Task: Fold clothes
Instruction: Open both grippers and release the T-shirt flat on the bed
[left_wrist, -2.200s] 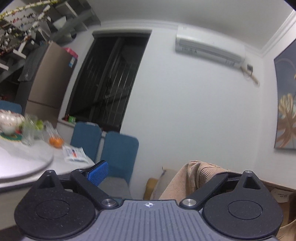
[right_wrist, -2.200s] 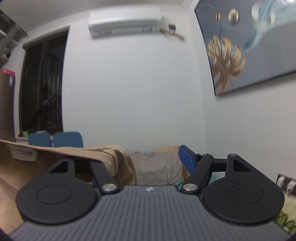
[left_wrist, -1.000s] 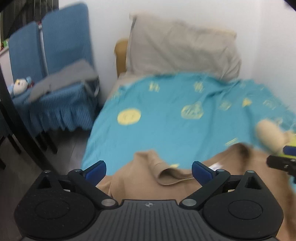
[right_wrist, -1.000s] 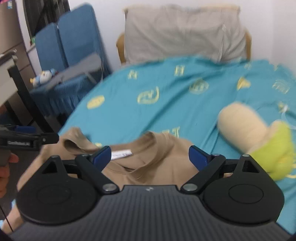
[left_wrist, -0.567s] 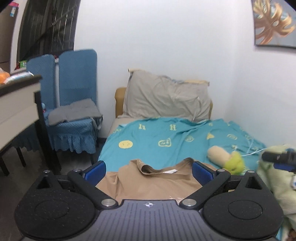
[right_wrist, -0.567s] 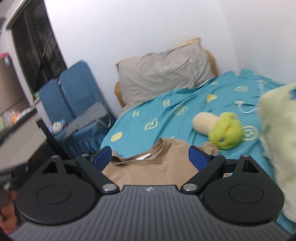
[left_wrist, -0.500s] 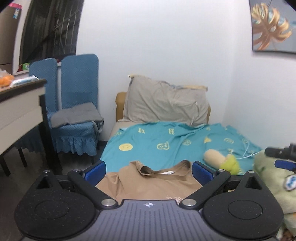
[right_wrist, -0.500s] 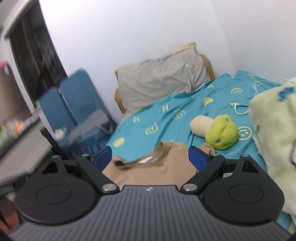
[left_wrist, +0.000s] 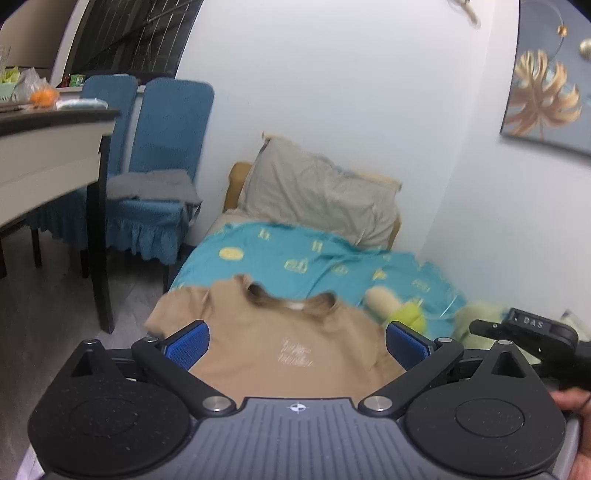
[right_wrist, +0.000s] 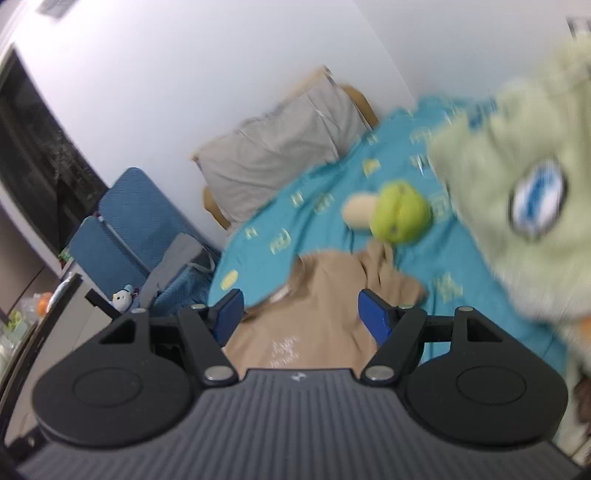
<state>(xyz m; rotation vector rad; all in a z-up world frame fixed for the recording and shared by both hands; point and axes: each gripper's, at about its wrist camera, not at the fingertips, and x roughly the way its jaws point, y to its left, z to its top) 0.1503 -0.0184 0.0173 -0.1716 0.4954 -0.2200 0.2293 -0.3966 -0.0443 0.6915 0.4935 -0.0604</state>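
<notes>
Shirt flat on bed, both grippers gaping, empty.
Left gripper or right gripper could bunch it against the toy alongside.

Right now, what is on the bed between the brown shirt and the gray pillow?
Only the blue bedsheet with yellow prints lies between the brown shirt and the gray pillow; the left wrist view shows it.

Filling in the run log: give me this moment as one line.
phase: shirt laid out | shirt: flat on bed, collar away | left gripper: open, empty | right gripper: open, empty | folds: none
</notes>
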